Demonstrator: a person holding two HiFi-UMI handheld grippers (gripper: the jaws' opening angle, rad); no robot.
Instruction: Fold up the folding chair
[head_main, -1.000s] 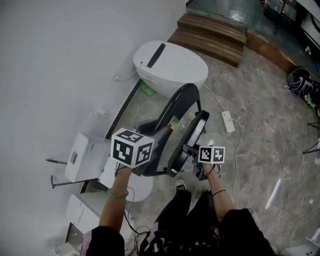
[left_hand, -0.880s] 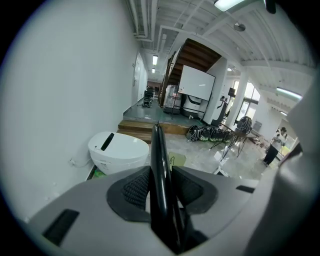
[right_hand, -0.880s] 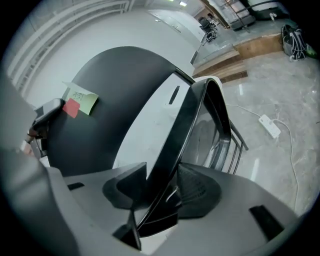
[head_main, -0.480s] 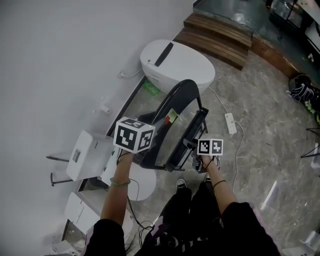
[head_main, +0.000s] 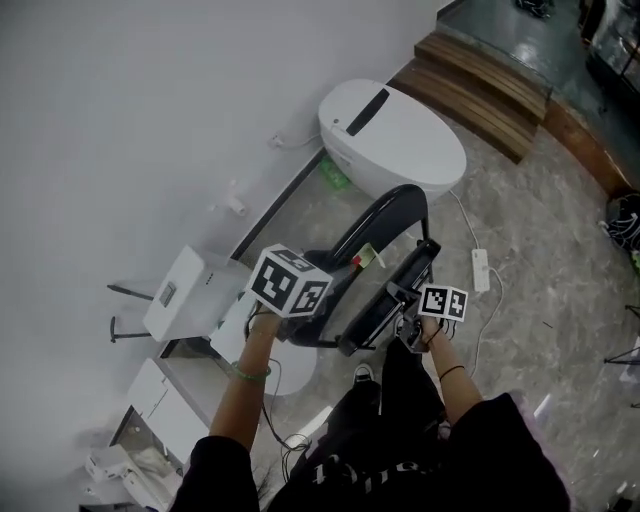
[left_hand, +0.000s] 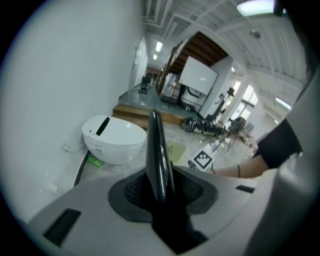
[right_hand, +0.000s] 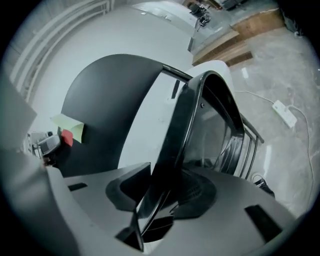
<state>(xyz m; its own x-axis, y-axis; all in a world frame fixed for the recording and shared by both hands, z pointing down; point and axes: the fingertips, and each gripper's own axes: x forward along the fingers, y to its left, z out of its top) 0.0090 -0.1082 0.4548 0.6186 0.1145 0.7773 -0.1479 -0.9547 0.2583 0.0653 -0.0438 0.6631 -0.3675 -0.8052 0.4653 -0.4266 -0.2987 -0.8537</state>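
Observation:
A black folding chair stands half folded, its curved backrest (head_main: 385, 212) facing its raised seat (head_main: 398, 288). My left gripper (head_main: 303, 322) is shut on the backrest's thin side edge (left_hand: 157, 150), which runs straight up between the pads of the left gripper (left_hand: 161, 196). My right gripper (head_main: 406, 318) holds the seat's rim (right_hand: 197, 120). The right gripper (right_hand: 159, 202) has just been closing its jaws, and the rim is clamped between them. A green and red tag (right_hand: 68, 126) hangs on the backrest (right_hand: 110, 105).
A white oval unit (head_main: 392, 140) stands by the wall just beyond the chair. Wooden steps (head_main: 490, 80) lie further back. A power strip (head_main: 481, 270) and its cord lie on the stone floor at the right. White boxes (head_main: 190, 295) sit at the left. The person's legs (head_main: 370, 440) are under the chair.
The head view has swung, so the chair and the white unit sit further right in it. Both grippers have shifted with the chair and stay on the backrest and the seat.

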